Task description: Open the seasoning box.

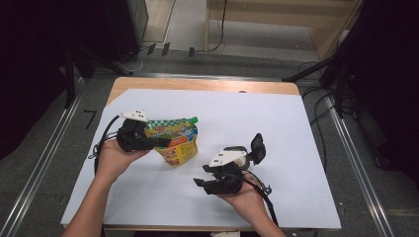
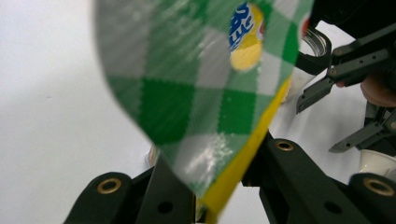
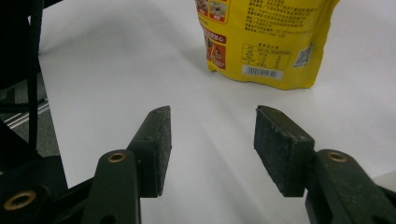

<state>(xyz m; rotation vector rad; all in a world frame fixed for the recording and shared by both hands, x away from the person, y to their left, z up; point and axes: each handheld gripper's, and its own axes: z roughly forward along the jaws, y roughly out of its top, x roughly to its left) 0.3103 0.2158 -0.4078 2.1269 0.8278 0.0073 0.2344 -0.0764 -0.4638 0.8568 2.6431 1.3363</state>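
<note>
The left gripper (image 1: 148,139), at the left of the white sheet (image 1: 276,123), has its black jaws pinched on the upper edge of a yellow plastic spouted pouch with a green-and-white chequered top and a green cap (image 1: 174,139); in the left gripper view the chequered film (image 2: 196,93) runs straight down between them. To do this hold well, I judge the pinch should stay on the flat sealed band beside the spout, firm enough that the sagging body cannot slide out, and the wrist level so the pouch hangs free.

The pouch sits left of centre, its long axis roughly upright with a lean, the cap pointing up and to the right, the base towards the sheet.

Farther right, the right gripper (image 3: 212,140) stands half open and empty, well apart from the pouch (image 3: 266,42).
</note>
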